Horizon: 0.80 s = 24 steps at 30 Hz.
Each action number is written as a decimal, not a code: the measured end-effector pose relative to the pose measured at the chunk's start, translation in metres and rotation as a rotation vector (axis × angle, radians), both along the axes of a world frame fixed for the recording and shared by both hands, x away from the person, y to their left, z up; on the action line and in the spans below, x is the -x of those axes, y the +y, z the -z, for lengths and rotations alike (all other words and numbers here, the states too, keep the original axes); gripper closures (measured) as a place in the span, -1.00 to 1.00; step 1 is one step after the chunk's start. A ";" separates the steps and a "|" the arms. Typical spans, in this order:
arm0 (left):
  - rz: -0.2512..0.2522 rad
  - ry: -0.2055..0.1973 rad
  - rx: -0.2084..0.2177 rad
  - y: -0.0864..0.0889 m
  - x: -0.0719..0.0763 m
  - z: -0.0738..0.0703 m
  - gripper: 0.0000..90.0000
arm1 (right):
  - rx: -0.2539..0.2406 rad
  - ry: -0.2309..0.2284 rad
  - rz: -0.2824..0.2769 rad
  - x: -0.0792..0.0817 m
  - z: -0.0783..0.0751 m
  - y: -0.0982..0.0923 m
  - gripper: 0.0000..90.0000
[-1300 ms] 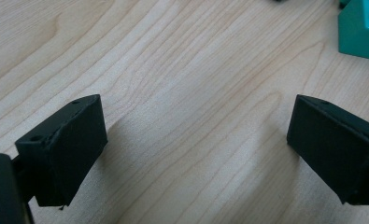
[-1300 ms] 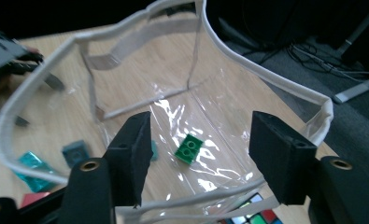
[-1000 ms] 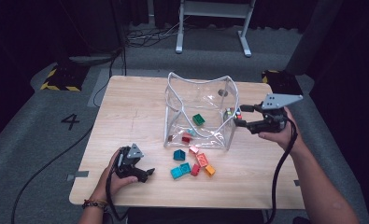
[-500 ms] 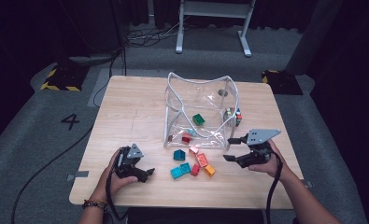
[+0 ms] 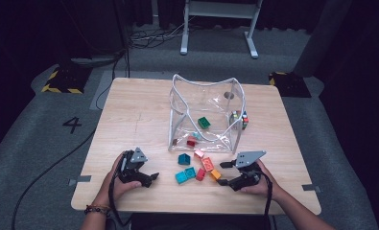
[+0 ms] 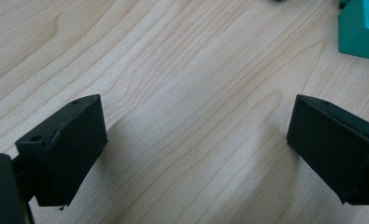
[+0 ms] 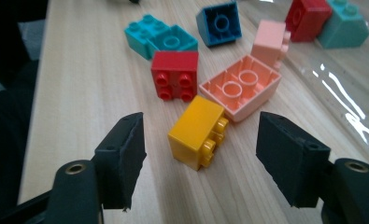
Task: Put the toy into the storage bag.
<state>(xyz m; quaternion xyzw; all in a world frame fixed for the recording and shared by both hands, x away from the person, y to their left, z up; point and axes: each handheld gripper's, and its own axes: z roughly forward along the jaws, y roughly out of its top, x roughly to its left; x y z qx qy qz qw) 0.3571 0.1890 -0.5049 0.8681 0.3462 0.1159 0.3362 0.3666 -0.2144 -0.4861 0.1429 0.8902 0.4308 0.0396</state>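
Note:
Several toy bricks lie loose in front of a clear plastic bag point(image 5: 204, 103). Nearest my right gripper point(image 5: 224, 173) is a yellow brick point(image 7: 196, 133) on its side, studs facing right. It sits in the gap just ahead of the jaws, which have just been opening, and neither pad touches it. Behind it lie a red brick point(image 7: 175, 74), an upturned salmon brick point(image 7: 240, 88) and a teal one point(image 7: 161, 39). My left gripper point(image 5: 153, 179) rests open over bare wood at the front left, with a teal brick point(image 6: 362, 28) beyond its right jaw.
The bag stands open at the table's point(image 5: 134, 110) middle, with a green brick point(image 5: 204, 122) and a red one point(image 5: 192, 141) inside. A small multicoloured cube point(image 5: 239, 120) sits by its right wall. The table's front edge runs just behind both hands.
My right gripper has come down from beside the bag's right side to the table, behind the yellow brick. The left gripper has stayed put.

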 end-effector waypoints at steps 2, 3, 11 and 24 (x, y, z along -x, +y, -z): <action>0.000 0.000 -0.001 0.000 0.000 0.000 -0.89 | 0.021 -0.004 0.010 0.000 0.006 0.005 -0.24; 0.000 0.000 0.000 0.000 0.000 0.000 -0.89 | 0.023 -0.009 0.012 0.000 0.008 0.007 -0.24; 0.000 0.000 -0.001 0.000 0.000 0.000 -0.89 | 0.057 -0.029 0.069 -0.001 0.016 0.014 0.16; 0.000 -0.001 0.000 0.000 0.000 0.000 -0.89 | 0.038 -0.036 0.063 -0.003 0.007 -0.007 0.49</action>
